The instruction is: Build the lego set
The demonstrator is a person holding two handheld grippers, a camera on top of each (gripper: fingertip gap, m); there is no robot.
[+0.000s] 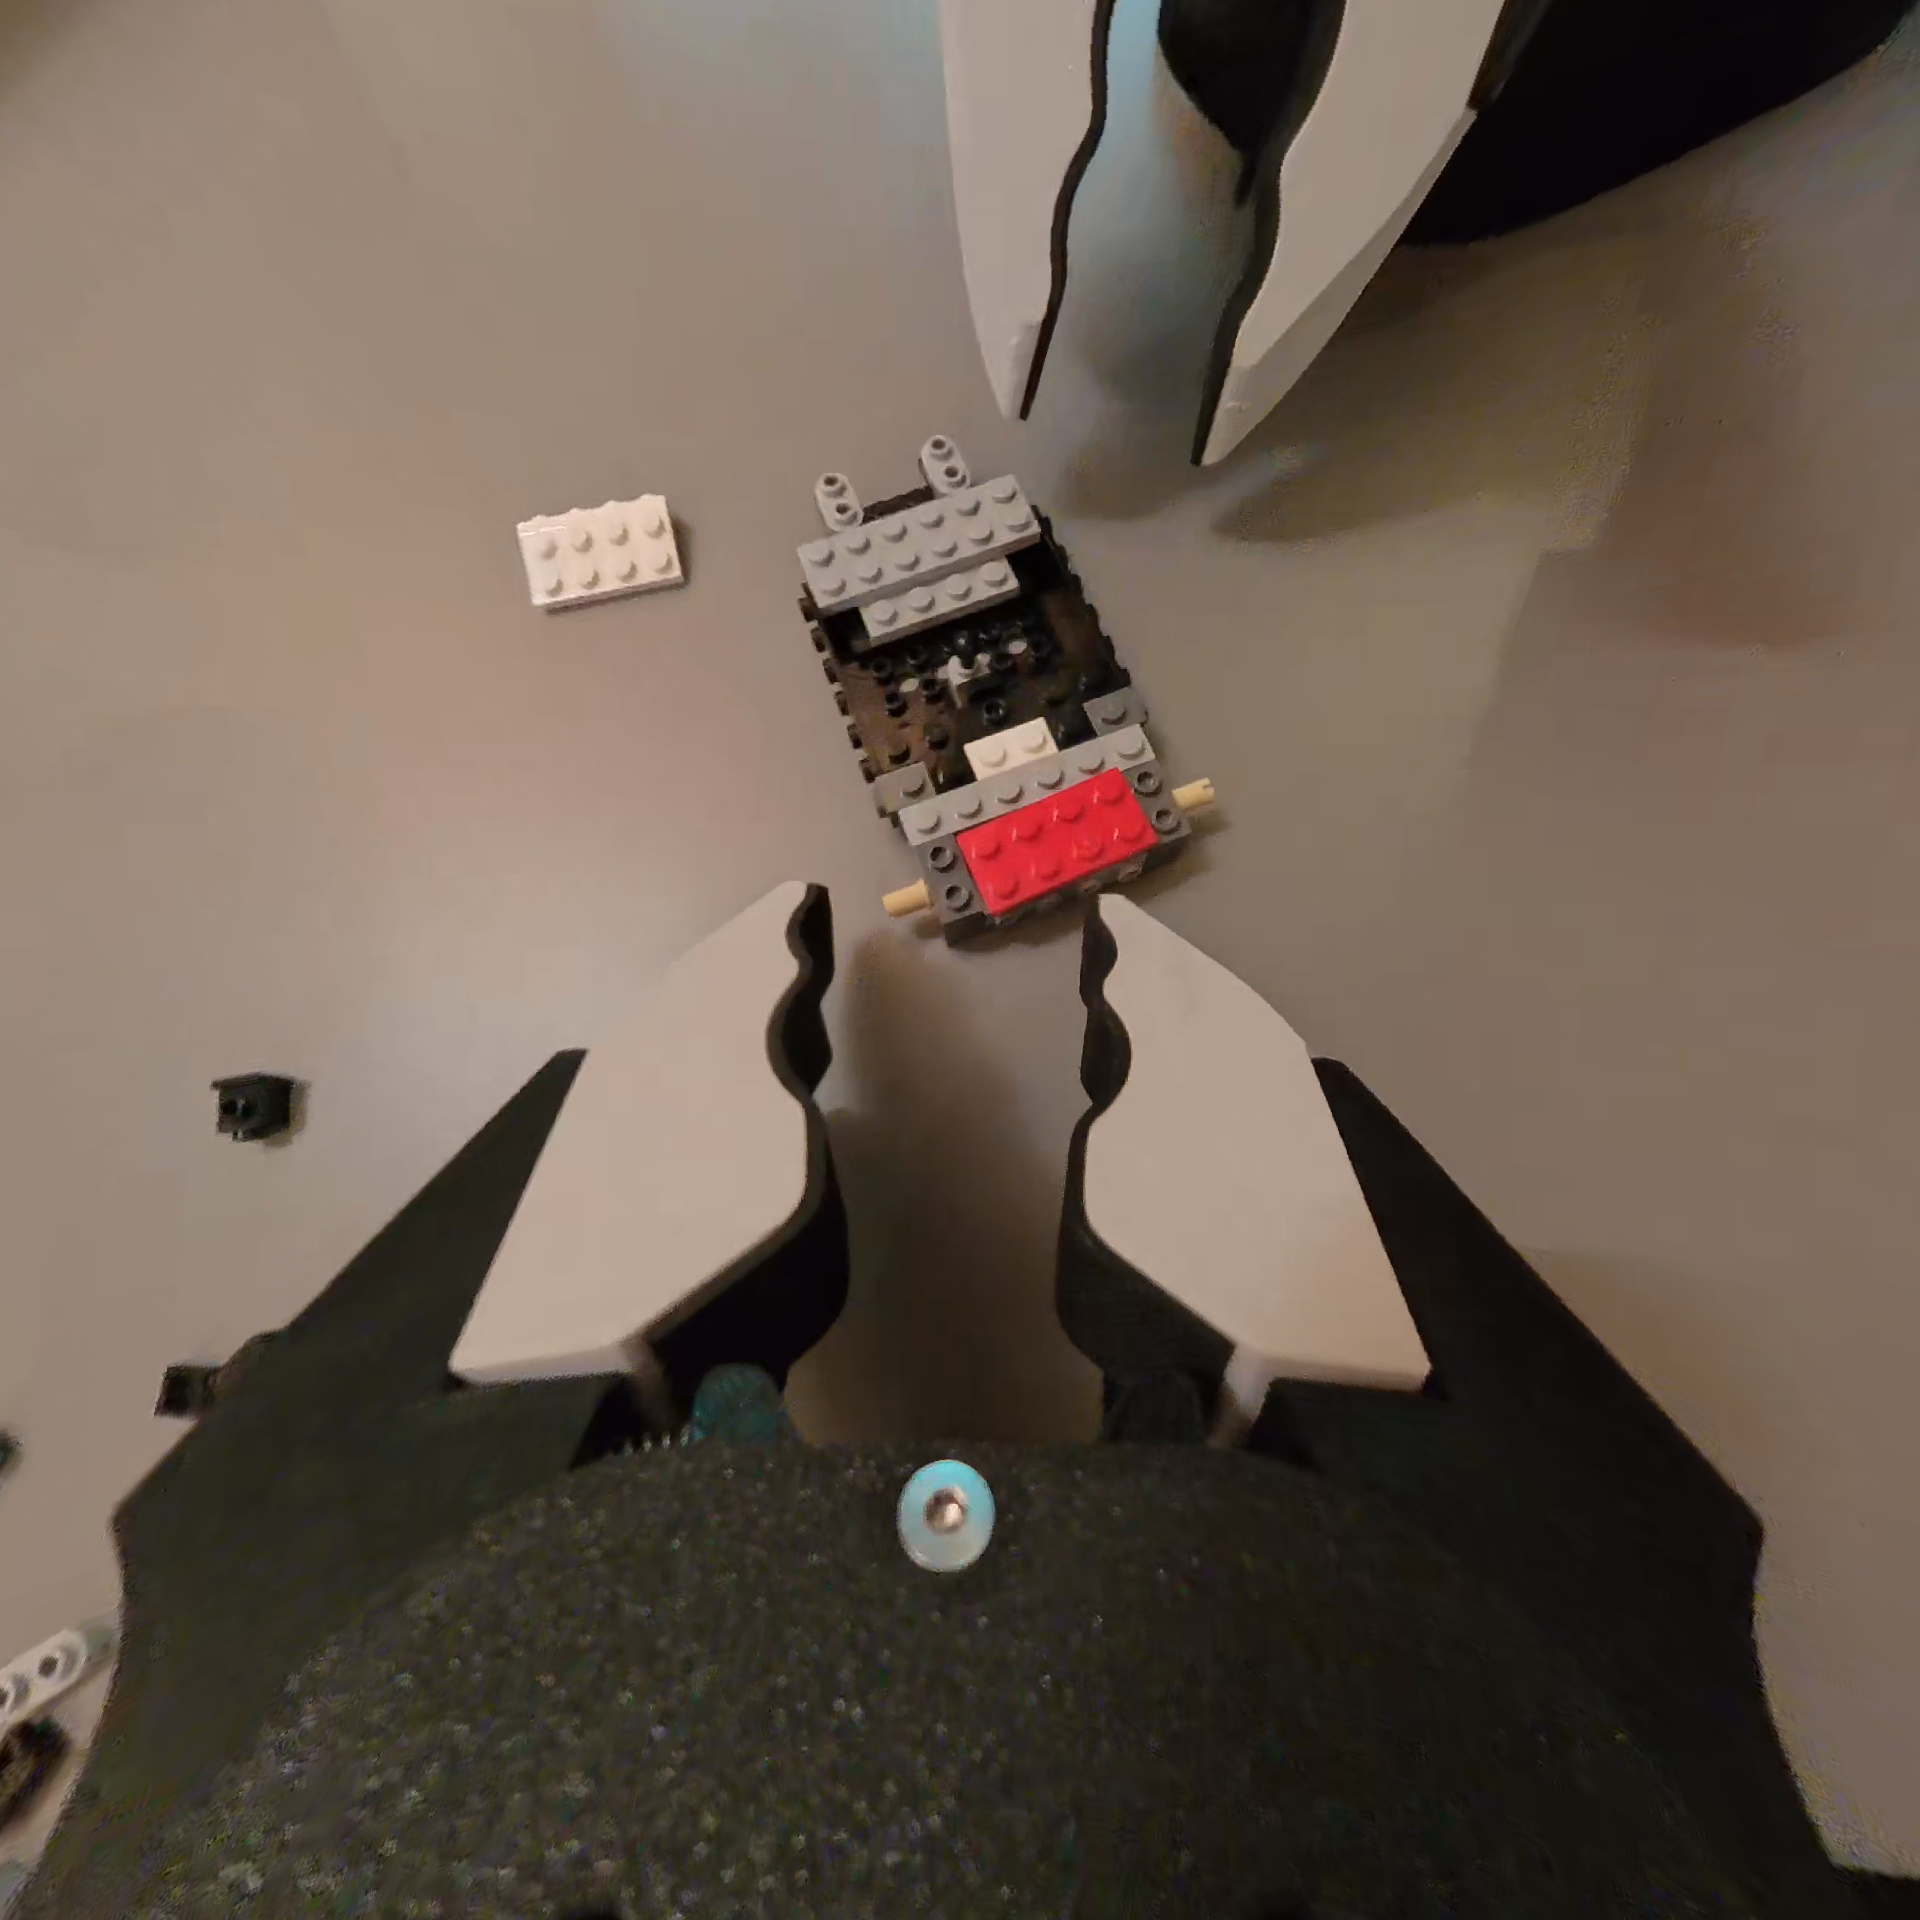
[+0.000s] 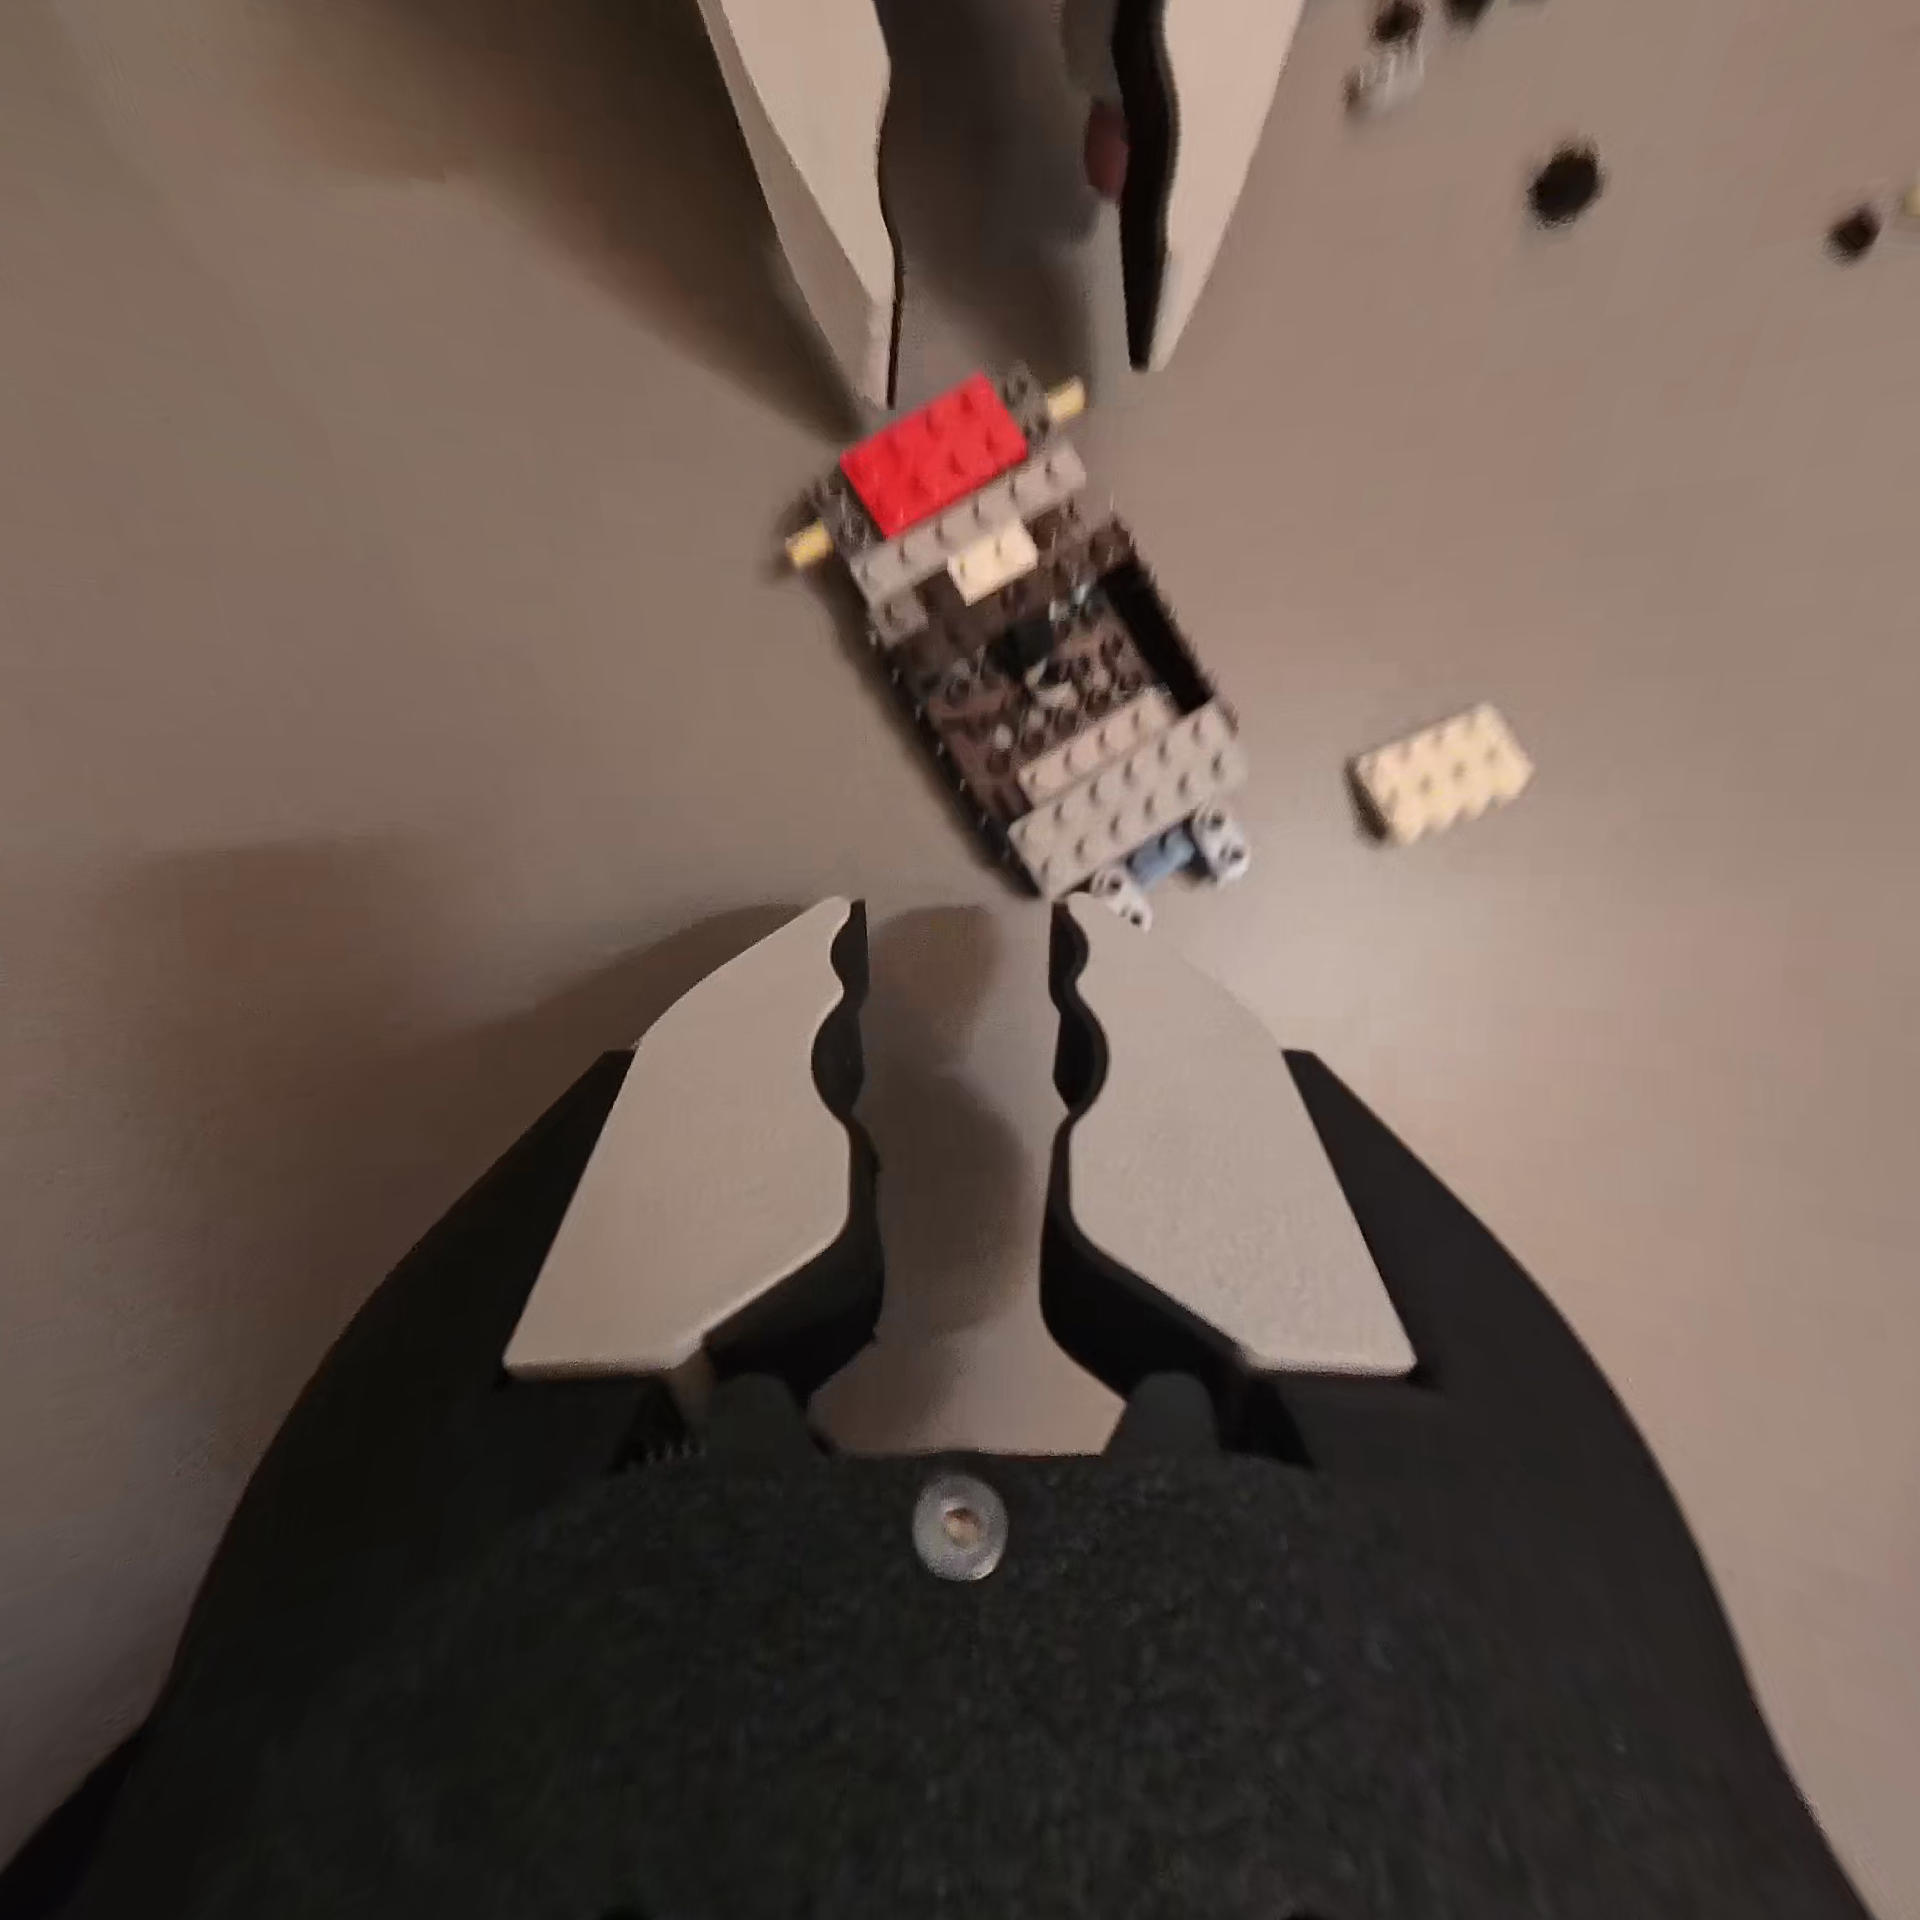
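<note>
A partly built lego car chassis [image 1: 987, 696], black with grey plates and a red plate [image 1: 1049, 836] at one end, lies on the grey table; it also shows in the right wrist view [image 2: 1029, 655]. My left gripper [image 1: 961, 914] is open and empty, its tips just short of the red end. My right gripper [image 2: 956, 914] is open and empty, just short of the grey end, and shows in the left wrist view [image 1: 1112, 426] beyond the model. The left gripper shows in the right wrist view [image 2: 1013, 374] at the red end. A loose white plate [image 1: 603, 559] lies beside the model [image 2: 1444, 769].
Small black parts [image 1: 255, 1107] lie on the table to my left gripper's left, and a pale beam [image 1: 52, 1662] at the lower left edge. In the right wrist view, several dark small parts [image 2: 1564, 187] lie blurred at the upper right. Tip to tip, the grippers are about 10 cm apart. The loose white plate [image 1: 603, 559] lies around 9 cm away from my right fingertips. It is also in sight in the right wrist view [image 2: 1429, 766].
</note>
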